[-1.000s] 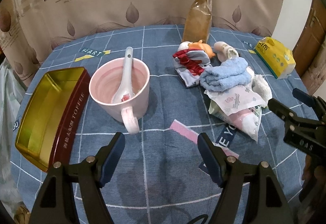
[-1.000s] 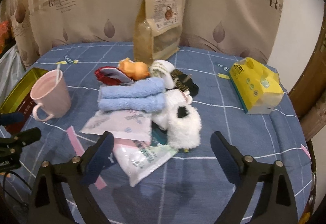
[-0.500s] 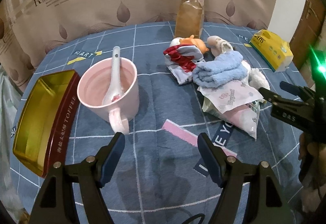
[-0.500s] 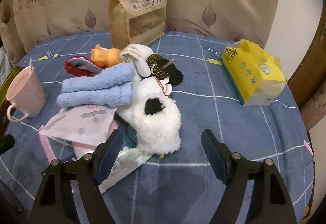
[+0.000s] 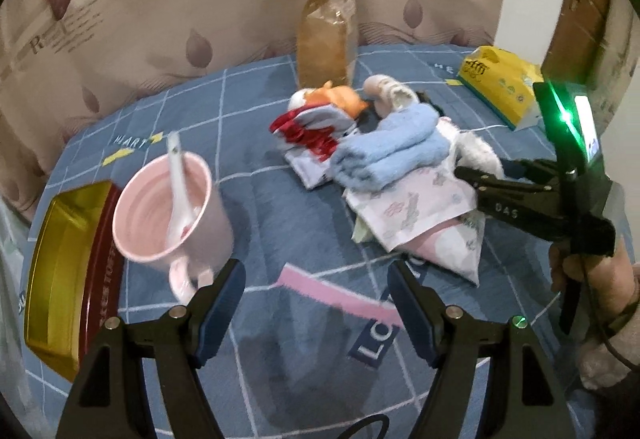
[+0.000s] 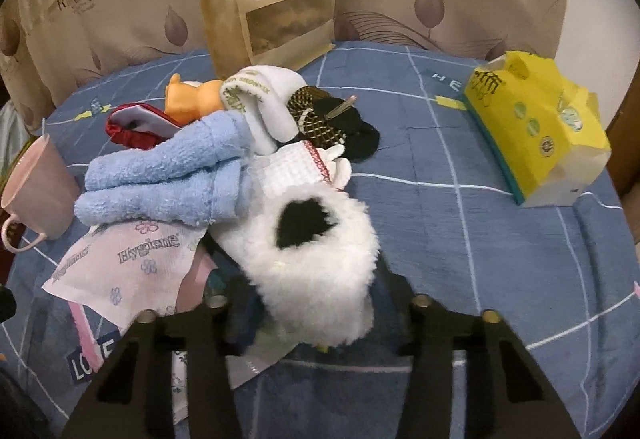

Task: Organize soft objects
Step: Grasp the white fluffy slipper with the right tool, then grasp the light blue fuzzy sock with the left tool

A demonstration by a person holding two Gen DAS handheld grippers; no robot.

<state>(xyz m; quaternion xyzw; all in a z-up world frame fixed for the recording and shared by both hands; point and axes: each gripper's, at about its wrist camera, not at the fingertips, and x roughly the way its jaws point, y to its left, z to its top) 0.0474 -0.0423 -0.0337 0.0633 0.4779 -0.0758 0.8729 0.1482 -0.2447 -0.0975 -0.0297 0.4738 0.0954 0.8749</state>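
So on the blue checked counter [image 6: 500,239] there's one pile of soft stuff with one folded blue towel [image 6: 160,179], one fluffy white slipper [image 6: 320,271] at its near right that the right tool [image 6: 310,303] is closing around, plus one pink mug [image 5: 168,207] far left, left tool [image 5: 316,303] spread empty.

The right gripper's [image 6: 308,303] fingertips are hidden behind the fluffy white plush [image 6: 316,259] as its jaws close around it, so pad contact cannot be told. The pink mug [image 6: 36,191] is cut off by the right wrist view's left edge, and in the left wrist view it [image 5: 168,211] is motion-blurred. A dark green item [image 6: 218,279] under the plush is too buried to identify.
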